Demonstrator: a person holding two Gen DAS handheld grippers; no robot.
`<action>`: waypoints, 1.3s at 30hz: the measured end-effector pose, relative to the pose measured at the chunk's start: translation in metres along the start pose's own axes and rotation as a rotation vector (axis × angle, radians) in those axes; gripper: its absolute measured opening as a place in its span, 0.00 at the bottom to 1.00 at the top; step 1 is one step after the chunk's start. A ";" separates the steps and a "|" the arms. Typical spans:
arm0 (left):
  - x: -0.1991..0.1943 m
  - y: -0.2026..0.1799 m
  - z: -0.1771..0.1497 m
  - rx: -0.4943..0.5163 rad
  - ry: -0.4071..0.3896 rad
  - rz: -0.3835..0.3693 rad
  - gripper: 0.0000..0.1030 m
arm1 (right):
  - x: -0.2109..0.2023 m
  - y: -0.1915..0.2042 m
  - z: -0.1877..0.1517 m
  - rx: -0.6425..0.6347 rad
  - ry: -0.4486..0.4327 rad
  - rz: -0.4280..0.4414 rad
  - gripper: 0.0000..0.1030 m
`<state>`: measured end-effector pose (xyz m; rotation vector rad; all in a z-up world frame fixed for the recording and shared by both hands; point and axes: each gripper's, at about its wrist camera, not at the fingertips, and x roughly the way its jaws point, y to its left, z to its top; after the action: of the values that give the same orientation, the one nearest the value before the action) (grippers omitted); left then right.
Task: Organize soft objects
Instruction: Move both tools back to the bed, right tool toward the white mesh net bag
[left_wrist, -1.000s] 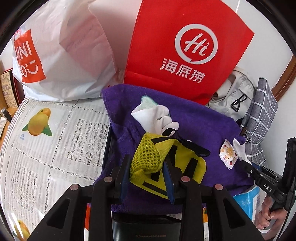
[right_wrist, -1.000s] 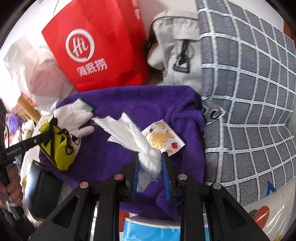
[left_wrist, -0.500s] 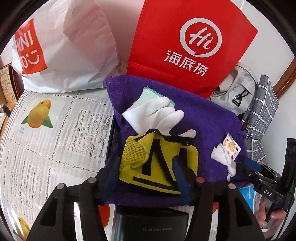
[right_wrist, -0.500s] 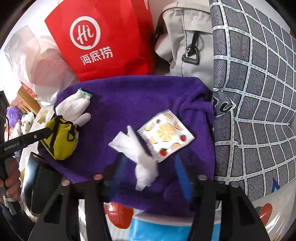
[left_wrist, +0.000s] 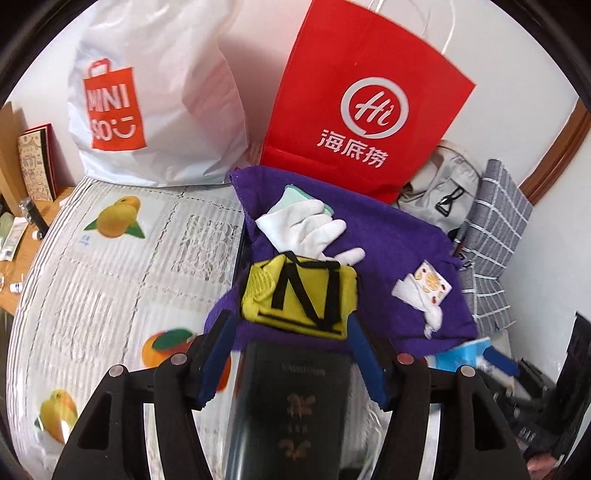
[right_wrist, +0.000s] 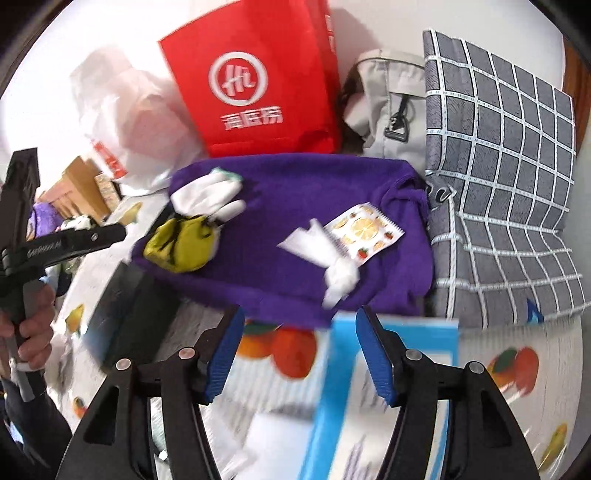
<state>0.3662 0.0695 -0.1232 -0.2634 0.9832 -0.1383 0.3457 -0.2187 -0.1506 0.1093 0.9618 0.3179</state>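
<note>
One purple towel (left_wrist: 399, 236) is lying flat, carrying one white glove (left_wrist: 306, 229), one yellow mesh pouch (left_wrist: 299, 295), one fruit-print packet (left_wrist: 430, 282) with white tissue (right_wrist: 332, 269). Left gripper (left_wrist: 291, 362) and right gripper (right_wrist: 299, 354) are opening, empty; earlier they were pinching pouch and tissue, now both are lying released on the towel.

Black tool (right_wrist: 299, 354) arms, blue pads (right_wrist: 225, 354), silver screws.

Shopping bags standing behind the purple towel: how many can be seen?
2. The white Miniso bag stands at the back left; the red Hi bag stands beside it, right behind the purple towel. More could be hidden behind them.
</note>
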 end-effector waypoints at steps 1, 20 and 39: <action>-0.005 0.000 -0.003 -0.001 -0.005 -0.004 0.59 | -0.003 0.005 -0.005 -0.005 0.000 0.013 0.68; -0.054 0.023 -0.077 -0.018 -0.009 -0.002 0.59 | 0.020 0.099 -0.095 -0.178 0.103 0.146 0.56; -0.068 0.028 -0.120 -0.047 0.031 0.011 0.59 | -0.062 0.091 -0.115 -0.153 -0.026 0.118 0.02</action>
<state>0.2285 0.0933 -0.1390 -0.3001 1.0192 -0.1095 0.1984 -0.1580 -0.1464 0.0307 0.9034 0.4967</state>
